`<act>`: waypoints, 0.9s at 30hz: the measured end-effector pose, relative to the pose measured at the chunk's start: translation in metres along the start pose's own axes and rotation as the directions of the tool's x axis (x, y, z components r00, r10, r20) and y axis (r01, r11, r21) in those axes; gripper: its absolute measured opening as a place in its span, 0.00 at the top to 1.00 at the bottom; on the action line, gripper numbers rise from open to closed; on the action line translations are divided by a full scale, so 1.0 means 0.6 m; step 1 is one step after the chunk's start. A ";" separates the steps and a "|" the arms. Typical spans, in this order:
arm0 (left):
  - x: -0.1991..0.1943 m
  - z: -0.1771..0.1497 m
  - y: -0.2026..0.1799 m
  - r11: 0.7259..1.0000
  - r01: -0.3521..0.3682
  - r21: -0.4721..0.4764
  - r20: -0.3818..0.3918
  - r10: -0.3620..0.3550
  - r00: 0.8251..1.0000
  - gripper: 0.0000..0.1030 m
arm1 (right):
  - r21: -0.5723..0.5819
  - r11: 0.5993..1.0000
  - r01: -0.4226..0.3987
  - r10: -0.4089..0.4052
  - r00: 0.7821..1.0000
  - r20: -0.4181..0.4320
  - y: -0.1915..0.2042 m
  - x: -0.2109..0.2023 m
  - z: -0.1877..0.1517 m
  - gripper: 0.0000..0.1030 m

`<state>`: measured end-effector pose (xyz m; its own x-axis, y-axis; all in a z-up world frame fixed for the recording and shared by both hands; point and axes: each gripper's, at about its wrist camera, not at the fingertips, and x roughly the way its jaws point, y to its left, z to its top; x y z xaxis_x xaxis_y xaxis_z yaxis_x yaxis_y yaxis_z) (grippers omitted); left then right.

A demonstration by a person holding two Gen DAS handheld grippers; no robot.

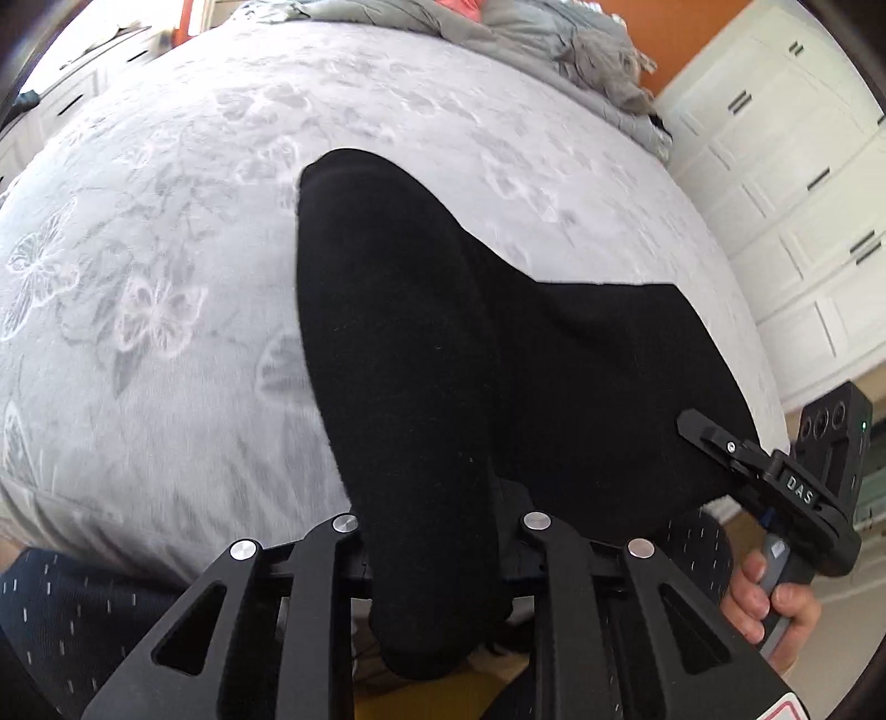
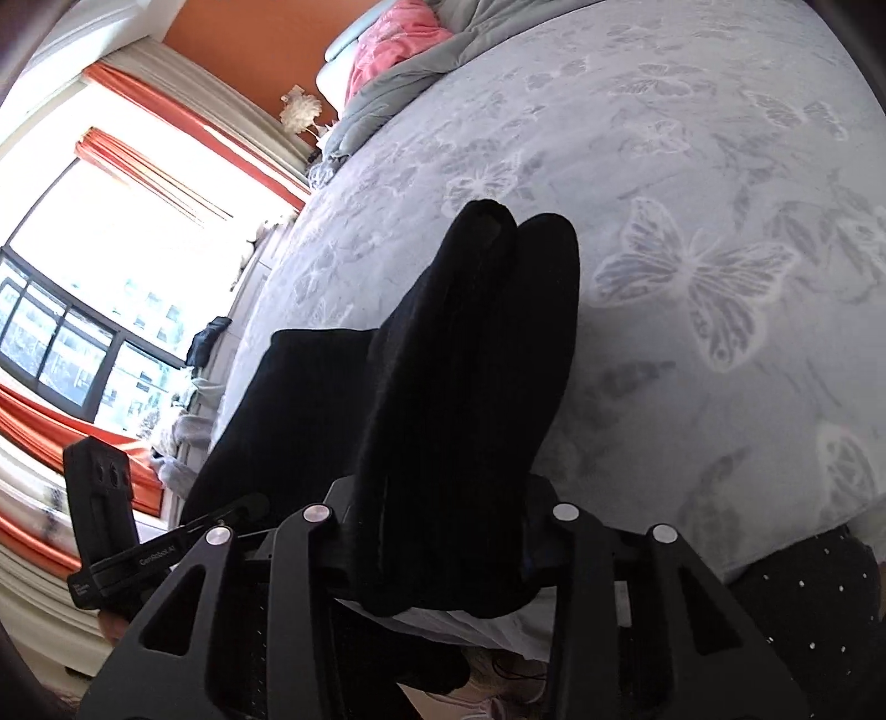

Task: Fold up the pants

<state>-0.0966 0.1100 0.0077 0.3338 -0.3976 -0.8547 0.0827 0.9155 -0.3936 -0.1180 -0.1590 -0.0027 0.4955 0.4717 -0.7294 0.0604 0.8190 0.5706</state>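
Observation:
Black pants [image 1: 421, 343] lie on the grey butterfly-print bed [image 1: 166, 249], stretched between both grippers at the near edge. My left gripper [image 1: 437, 531] is shut on one end of the pants, the cloth bunched between its jaws and hanging below. My right gripper [image 2: 443, 520] is shut on the other end of the pants [image 2: 470, 360], folds of cloth rising from its jaws. The right gripper also shows in the left wrist view [image 1: 720, 443] at the pants' right edge. The fingertips are hidden by cloth.
A grey duvet [image 1: 554, 39] and pink cloth [image 2: 387, 44] are piled at the bed's far end. White cabinets [image 1: 792, 183] stand right of the bed. A window with orange curtains [image 2: 83, 288] is on the other side. The person's legs are at the near bed edge.

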 end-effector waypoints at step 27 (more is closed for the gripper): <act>0.049 0.005 -0.020 0.996 -0.086 0.016 -0.007 0.086 0.996 0.77 | 0.038 0.998 0.049 -0.050 0.999 0.012 0.005 0.013 -0.022 0.64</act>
<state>-0.0849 0.0877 -0.0116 0.3334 -0.3178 -0.8876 0.0686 0.9471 -0.3134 -0.1252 -0.1486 -0.0117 0.5026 0.4265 -0.7520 0.1178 0.8280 0.5482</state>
